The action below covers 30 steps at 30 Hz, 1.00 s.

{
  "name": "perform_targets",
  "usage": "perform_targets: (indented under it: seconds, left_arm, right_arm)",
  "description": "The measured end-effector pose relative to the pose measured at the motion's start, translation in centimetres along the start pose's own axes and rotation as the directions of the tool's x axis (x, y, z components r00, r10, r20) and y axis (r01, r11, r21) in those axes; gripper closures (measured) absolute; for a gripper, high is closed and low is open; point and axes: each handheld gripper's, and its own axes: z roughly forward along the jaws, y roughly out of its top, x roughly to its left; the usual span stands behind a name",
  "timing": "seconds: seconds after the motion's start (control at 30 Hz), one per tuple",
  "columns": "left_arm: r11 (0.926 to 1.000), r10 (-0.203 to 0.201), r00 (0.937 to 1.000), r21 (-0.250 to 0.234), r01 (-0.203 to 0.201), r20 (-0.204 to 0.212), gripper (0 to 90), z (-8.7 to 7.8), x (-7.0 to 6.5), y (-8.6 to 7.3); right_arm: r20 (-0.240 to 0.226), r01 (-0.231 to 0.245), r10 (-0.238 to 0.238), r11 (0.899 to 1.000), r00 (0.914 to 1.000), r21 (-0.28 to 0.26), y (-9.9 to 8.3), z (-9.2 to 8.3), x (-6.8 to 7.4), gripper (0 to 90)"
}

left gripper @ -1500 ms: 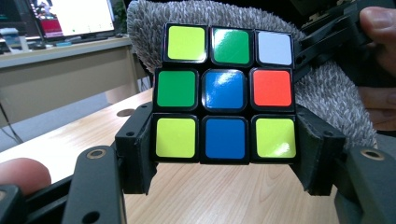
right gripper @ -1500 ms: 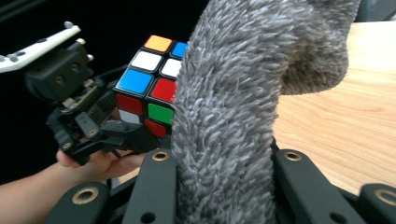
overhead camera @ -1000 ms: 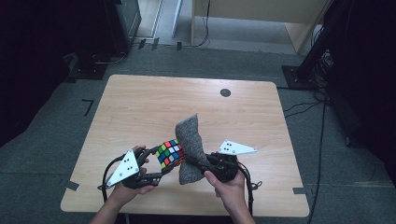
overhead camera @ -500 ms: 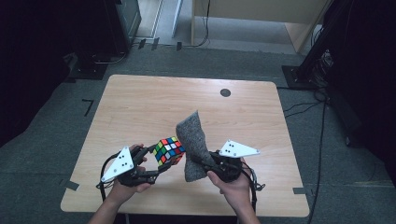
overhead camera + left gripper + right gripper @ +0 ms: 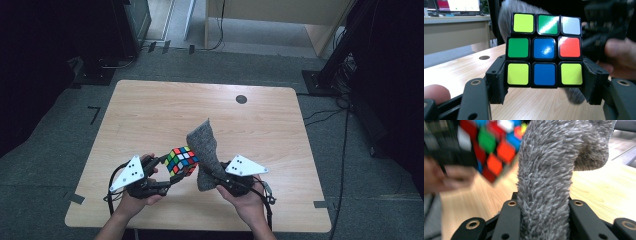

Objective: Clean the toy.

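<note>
Rubik's cube (image 5: pixel 181 161), clamped in left gripper (image 5: pixel 165 175) fingers above the desk (image 5: pixel 150 115), has edged closer to the grey cloth (image 5: pixel 206 152) pinched by right gripper (image 5: pixel 212 176), likely ready for wiping.

Light falls from above onto the wooden table (image 5: pixel 150 115), which is evenly bright with only faint shadows, while the floor around the table is dim and sinks to near black at the frame's left and right edges. In the left gripper view the cube (image 5: pixel 544 50) is sharp, with white glare on its glossy stickers; the cloth (image 5: pixel 506 15) behind the cube is soft. In the right gripper view the cloth fibres are crisp, and the cube left of them is blurred.
</note>
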Motion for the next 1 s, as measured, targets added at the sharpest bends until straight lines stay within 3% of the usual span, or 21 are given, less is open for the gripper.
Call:
perform_targets:
  seconds: [0.07, 0.17, 0.3, 0.43, 0.5, 0.67, 0.77, 0.83, 0.9, 1.0]
  left_arm:
    - [1.0000, -0.005, 1.0000, -0.001, 0.005, 0.000, 34.6, -0.1, 0.1, 0.1]
    - [0.9998, 0.000, 1.0000, 0.020, 0.000, -0.003, 34.6, 0.1, 0.1, 0.0]
    - [0.9980, -0.006, 1.0000, 0.062, 0.006, 0.001, 34.6, 0.4, 0.2, -0.1]
    - [0.9960, -0.025, 0.9996, 0.086, 0.024, 0.013, 34.7, 0.6, 0.3, -0.3]
    - [0.9959, -0.032, 0.9993, 0.085, 0.030, 0.021, 34.7, 0.6, 0.4, -0.3]
    - [0.9966, -0.035, 0.9990, 0.076, 0.033, 0.029, 34.7, 0.5, 0.5, -0.1]
    - [0.9964, -0.058, 0.9960, 0.066, 0.053, 0.069, 34.7, 0.3, 0.6, 0.0]
    - [0.9953, -0.043, 0.9971, 0.089, 0.037, 0.063, 34.6, 0.6, 0.4, -0.1]
    - [0.9944, -0.037, 0.9974, 0.101, 0.031, 0.062, 34.6, 0.8, 0.3, -0.2]
    - [0.9929, -0.051, 0.9966, 0.111, 0.044, 0.065, 34.6, 0.8, 0.4, -0.1]
  right_arm:
    - [-0.012, 0.041, -0.040, 0.999, 0.9991, 0.027, -0.3, 0.5, 0.2, 74.0]
    - [-0.033, 0.108, -0.107, 0.994, 0.9937, 0.025, -0.4, 1.1, 1.0, 74.0]
    - [-0.017, 0.223, -0.223, 0.974, 0.9748, 0.038, -0.2, 1.4, 2.1, 74.0]
    - [-0.017, 0.267, -0.267, 0.963, 0.9636, 0.040, -0.2, 1.4, 2.4, 74.4]
    - [-0.008, 0.300, -0.300, 0.953, 0.9539, 0.048, -0.2, 1.4, 2.7, 74.4]
    - [-0.027, 0.302, -0.301, 0.953, 0.9533, 0.031, -0.2, 1.2, 2.5, 73.9]
    - [0.010, 0.265, -0.266, 0.963, 0.9640, 0.041, -0.3, 1.0, 1.7, 73.5]
    - [0.037, 0.253, -0.254, 0.967, 0.9664, 0.033, -0.5, 0.7, 1.2, 73.6]
    - [0.045, 0.282, -0.282, 0.959, 0.9584, 0.005, -0.5, 0.6, 1.2, 73.7]
    - [0.033, 0.361, -0.360, 0.932, 0.9322, -0.025, -0.6, 0.8, 1.4, 73.9]
